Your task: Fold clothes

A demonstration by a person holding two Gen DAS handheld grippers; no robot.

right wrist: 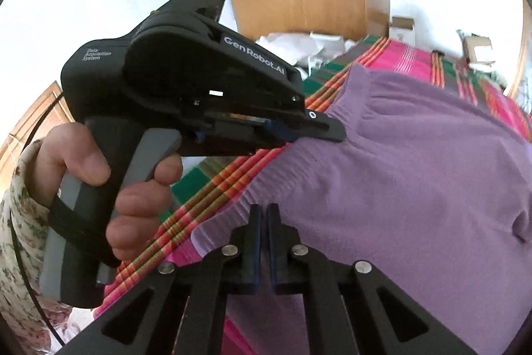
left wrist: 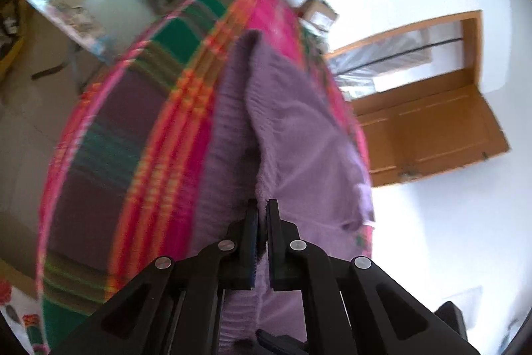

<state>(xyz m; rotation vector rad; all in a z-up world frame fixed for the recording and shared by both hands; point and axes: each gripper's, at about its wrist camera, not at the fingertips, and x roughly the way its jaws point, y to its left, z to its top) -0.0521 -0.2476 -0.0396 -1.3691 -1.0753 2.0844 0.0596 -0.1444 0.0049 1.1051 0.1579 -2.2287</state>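
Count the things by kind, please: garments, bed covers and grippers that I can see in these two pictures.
Purple garment: 1
Striped bed cover: 1
Grippers: 2, the left gripper and the right gripper, both shut on the garment's ribbed edge
Total: 4

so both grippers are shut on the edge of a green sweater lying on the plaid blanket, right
Not quite: the sweater is purple, not green, as the right wrist view shows. The left gripper and right gripper are shut on its edge, and it lies on the plaid blanket.
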